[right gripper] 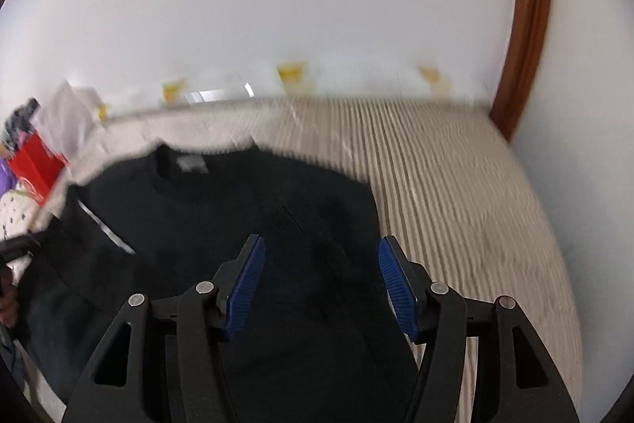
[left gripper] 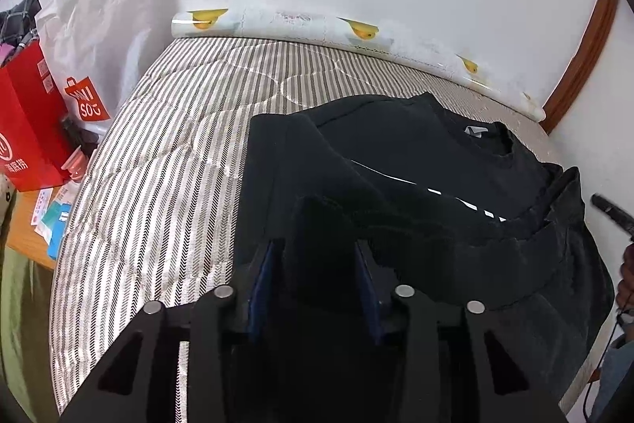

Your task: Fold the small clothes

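Matt black cloth sweatshirt, woven striped quilted mattress, glossy red paper bag at nine o'clock, polished wooden frame, ribbed blue pads.

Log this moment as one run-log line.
task: fold | black shirt on striped mattress | left gripper: fabric between pads | right gripper: open above shirt

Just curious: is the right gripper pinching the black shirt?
No. The right gripper is open, blue pads apart above the shirt, no cloth between them.
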`<action>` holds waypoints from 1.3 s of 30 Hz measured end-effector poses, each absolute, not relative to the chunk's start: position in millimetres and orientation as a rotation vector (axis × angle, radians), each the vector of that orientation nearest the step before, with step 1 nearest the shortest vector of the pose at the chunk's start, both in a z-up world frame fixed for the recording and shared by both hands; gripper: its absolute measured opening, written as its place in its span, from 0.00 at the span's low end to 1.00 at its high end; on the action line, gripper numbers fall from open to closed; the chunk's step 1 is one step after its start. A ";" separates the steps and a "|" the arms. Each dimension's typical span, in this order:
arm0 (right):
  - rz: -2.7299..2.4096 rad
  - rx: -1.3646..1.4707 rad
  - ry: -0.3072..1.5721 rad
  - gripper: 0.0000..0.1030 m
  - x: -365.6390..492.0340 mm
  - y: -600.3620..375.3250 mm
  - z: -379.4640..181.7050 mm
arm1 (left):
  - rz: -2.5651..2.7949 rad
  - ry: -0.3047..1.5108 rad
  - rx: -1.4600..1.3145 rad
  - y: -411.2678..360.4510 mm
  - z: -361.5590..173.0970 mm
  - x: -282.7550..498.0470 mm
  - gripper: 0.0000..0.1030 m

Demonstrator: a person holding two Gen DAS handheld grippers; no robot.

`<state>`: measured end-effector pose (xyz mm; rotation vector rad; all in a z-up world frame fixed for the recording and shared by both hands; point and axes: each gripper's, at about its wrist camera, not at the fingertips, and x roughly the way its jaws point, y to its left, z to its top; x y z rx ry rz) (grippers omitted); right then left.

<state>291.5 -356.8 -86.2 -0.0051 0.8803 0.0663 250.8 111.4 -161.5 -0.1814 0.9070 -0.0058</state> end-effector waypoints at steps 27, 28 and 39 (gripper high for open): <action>0.076 0.057 0.811 0.16 339.7 -362.1 -76.0 | 0.045 0.765 -0.194 117.5 -117.4 274.1 0.06; 0.069 0.055 0.826 0.16 346.4 -362.2 -79.5 | 0.056 0.772 -0.198 118.6 -119.7 281.2 0.06; 0.014 0.047 0.957 0.24 366.9 -366.3 -124.9 | 0.082 0.881 -0.206 115.3 -159.0 309.5 0.10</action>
